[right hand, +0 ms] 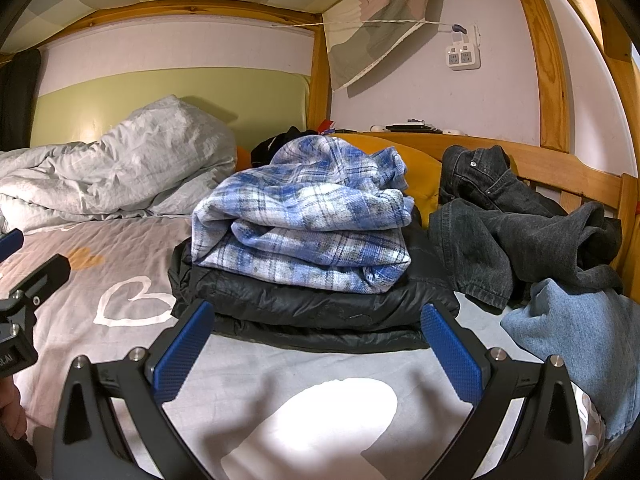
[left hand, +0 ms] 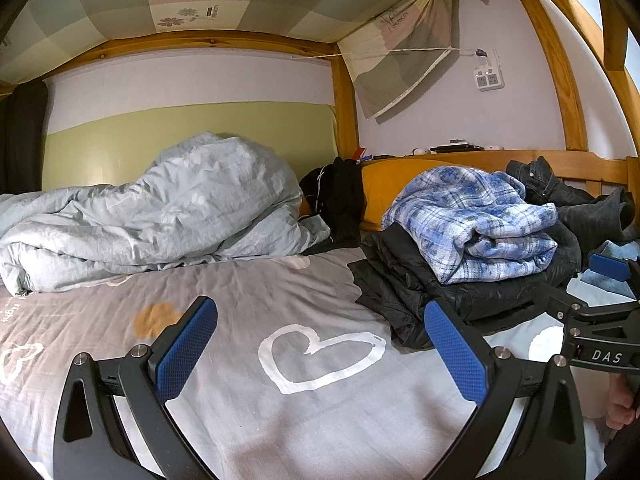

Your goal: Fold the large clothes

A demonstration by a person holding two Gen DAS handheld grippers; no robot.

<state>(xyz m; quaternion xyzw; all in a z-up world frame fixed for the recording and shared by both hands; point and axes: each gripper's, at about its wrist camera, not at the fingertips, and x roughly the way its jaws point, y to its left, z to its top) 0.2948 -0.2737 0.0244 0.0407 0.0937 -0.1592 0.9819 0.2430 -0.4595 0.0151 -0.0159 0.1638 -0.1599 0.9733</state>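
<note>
A folded blue plaid shirt (right hand: 304, 232) rests on a folded black puffer jacket (right hand: 312, 308) in the middle of the bed. To their right lie crumpled dark grey jeans (right hand: 500, 236) and light blue jeans (right hand: 572, 332). My right gripper (right hand: 318, 338) stands open just in front of the jacket stack, nothing between its fingers. My left gripper (left hand: 320, 336) is open over the grey heart-print sheet (left hand: 240, 292), left of the stack (left hand: 472, 232). The right gripper (left hand: 600, 320) shows at the right edge of the left wrist view, and the left gripper (right hand: 24, 296) at the left edge of the right wrist view.
A bunched pale grey duvet (left hand: 160, 208) fills the far left of the bed. A black garment (left hand: 336, 200) and an orange pillow (left hand: 384, 192) lie by the wooden headboard (left hand: 520, 160). A wooden rail (right hand: 580, 184) bounds the right side. A hand (left hand: 622, 408) holds the right gripper.
</note>
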